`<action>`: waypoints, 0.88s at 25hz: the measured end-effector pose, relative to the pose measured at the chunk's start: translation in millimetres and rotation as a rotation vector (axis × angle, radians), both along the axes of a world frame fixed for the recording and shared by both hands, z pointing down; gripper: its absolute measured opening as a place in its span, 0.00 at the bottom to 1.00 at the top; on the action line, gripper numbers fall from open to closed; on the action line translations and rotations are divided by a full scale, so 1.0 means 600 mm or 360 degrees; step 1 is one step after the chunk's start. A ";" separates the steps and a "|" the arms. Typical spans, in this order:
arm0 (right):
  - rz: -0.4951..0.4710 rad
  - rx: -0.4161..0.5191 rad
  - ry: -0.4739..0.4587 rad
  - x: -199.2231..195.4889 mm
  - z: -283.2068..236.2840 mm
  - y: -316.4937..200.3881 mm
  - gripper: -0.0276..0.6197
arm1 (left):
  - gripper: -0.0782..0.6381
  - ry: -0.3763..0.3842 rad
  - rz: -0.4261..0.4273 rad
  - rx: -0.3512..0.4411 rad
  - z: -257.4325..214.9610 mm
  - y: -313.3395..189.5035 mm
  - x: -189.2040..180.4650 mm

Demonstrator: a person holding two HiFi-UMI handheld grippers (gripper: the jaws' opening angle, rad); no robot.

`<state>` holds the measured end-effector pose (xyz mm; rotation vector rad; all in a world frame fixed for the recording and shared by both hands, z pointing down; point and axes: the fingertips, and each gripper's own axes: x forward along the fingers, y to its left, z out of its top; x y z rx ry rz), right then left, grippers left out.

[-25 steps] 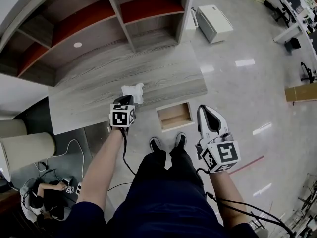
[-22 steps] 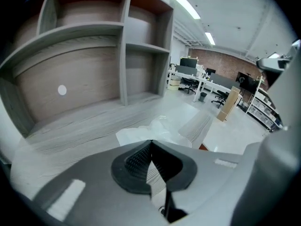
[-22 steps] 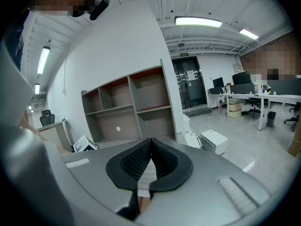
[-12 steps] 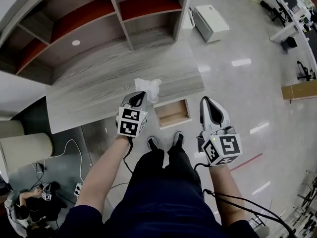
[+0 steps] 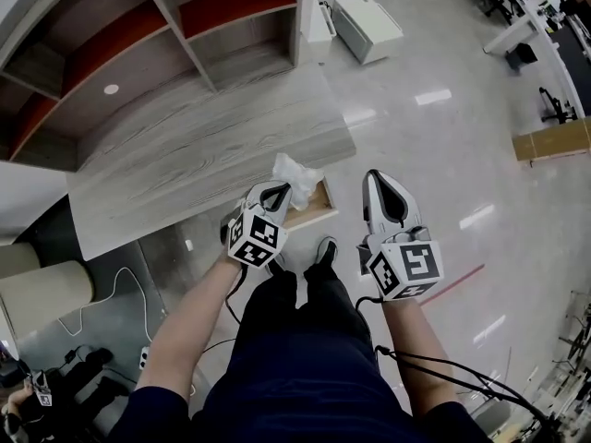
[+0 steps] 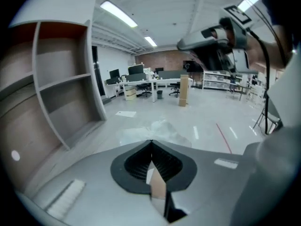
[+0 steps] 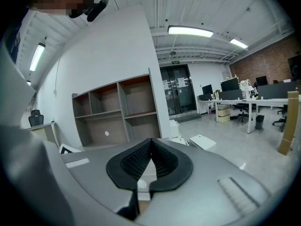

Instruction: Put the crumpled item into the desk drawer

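A white crumpled item (image 5: pixel 299 171) hangs from my left gripper (image 5: pixel 284 187), which is shut on it. It sits just past the desk's front edge, over the open wooden drawer (image 5: pixel 319 208). In the left gripper view the jaws meet at the tip and the pale crumpled item (image 6: pixel 157 130) shows beyond my left gripper (image 6: pixel 150 143). My right gripper (image 5: pixel 373 175) is shut and empty, held to the right of the drawer, above the floor. In the right gripper view, my right gripper (image 7: pixel 150 140) has its pads pressed together with nothing between them.
The grey wood-grain desk top (image 5: pixel 194 150) runs left of the drawer, with an open shelf unit (image 5: pixel 185 35) behind it. A white box (image 5: pixel 366 26) lies on the glossy floor at the back. The person's legs and shoes (image 5: pixel 323 249) stand right under the drawer. Cables lie at lower left.
My left gripper has carried the crumpled item off the desk top, rightward and forward, to above the open drawer. The right gripper has stayed shut, shifting slightly left.
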<state>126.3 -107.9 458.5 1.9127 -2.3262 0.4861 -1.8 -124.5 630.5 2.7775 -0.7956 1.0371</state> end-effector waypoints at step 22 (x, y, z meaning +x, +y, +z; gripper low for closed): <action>0.0040 0.0051 0.0025 0.102 0.009 -0.022 0.05 | 0.12 -0.0596 0.0817 0.0053 0.201 0.083 0.073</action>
